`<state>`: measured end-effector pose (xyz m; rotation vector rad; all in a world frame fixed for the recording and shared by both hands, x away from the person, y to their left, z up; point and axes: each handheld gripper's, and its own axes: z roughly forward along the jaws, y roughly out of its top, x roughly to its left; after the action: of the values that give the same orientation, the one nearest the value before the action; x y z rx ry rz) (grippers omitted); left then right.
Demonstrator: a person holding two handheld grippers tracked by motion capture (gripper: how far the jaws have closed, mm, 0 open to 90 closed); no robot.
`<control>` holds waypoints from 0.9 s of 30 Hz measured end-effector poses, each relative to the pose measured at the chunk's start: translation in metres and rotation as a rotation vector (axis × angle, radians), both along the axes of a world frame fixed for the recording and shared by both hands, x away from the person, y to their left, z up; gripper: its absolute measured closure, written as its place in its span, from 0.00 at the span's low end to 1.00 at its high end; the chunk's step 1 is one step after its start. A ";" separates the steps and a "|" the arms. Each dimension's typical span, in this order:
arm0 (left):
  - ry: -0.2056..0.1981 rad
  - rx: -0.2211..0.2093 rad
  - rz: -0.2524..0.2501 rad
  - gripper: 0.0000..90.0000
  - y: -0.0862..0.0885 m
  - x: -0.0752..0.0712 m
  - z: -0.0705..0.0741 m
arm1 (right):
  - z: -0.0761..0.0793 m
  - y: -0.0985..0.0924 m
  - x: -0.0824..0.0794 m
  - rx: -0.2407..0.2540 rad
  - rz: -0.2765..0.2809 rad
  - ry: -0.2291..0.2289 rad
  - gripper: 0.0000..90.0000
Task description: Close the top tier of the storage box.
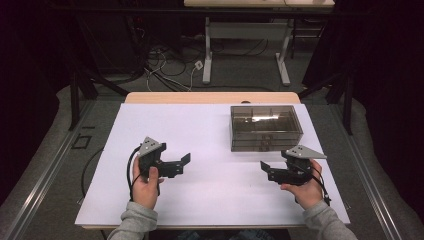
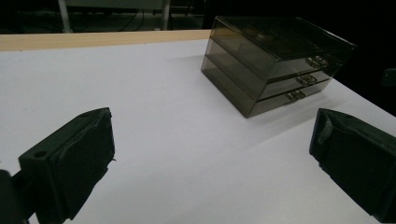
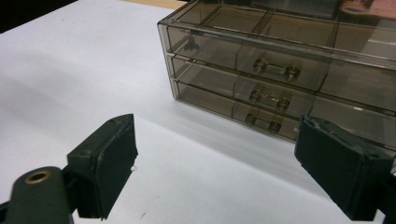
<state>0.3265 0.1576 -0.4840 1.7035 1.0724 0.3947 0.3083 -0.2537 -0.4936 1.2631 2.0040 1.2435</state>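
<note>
From the high view I see a white table top (image 1: 210, 150) with a smoky transparent drawer box (image 1: 266, 127) standing on its far right part, close to the far edge. The box has three shallow drawers, one over the other, and each drawer has a small handle in the middle of its front; all three drawers sit flush with the front of the box, so they look closed. My left gripper (image 1: 176, 165) is in the left hand (image 1: 145, 187) over the left-middle part of the table, well apart from the box, and its jaws point to the right. The jaws are spread wide and hold nothing; in the left gripper view (image 2: 212, 163) I see only bare white surface between the two black pads, and the drawer box (image 2: 275, 65) stands further away, up and to the right, with its front turned to the right side of that view. My right gripper (image 1: 272, 171) is in the right hand (image 1: 305, 189) near the right edge of the table, just in front of the box and not touching it. Its jaws are also released and empty, pointing to the left. In the right gripper view (image 3: 215, 168) the front of the drawer box (image 3: 280, 84) is near, slightly tilted in the picture, and the three handles lie above the gap between the two pads. Beyond the table I see a grey floor (image 1: 240, 75), some cables and the white legs of another table.
</note>
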 end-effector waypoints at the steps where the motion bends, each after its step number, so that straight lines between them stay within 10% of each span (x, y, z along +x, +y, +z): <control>1: -0.002 0.000 0.005 0.01 0.003 -0.001 -0.001 | 0.000 0.000 -0.001 0.002 0.001 0.003 0.14; 27: 0.034 -0.008 0.098 0.01 0.047 -0.004 -0.024 | -0.031 -0.008 0.000 -0.008 -0.040 0.041 0.14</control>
<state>0.3226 0.2042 -0.5083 1.6602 1.1837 0.4244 0.3085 -0.2614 -0.5249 1.3282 2.0006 1.1990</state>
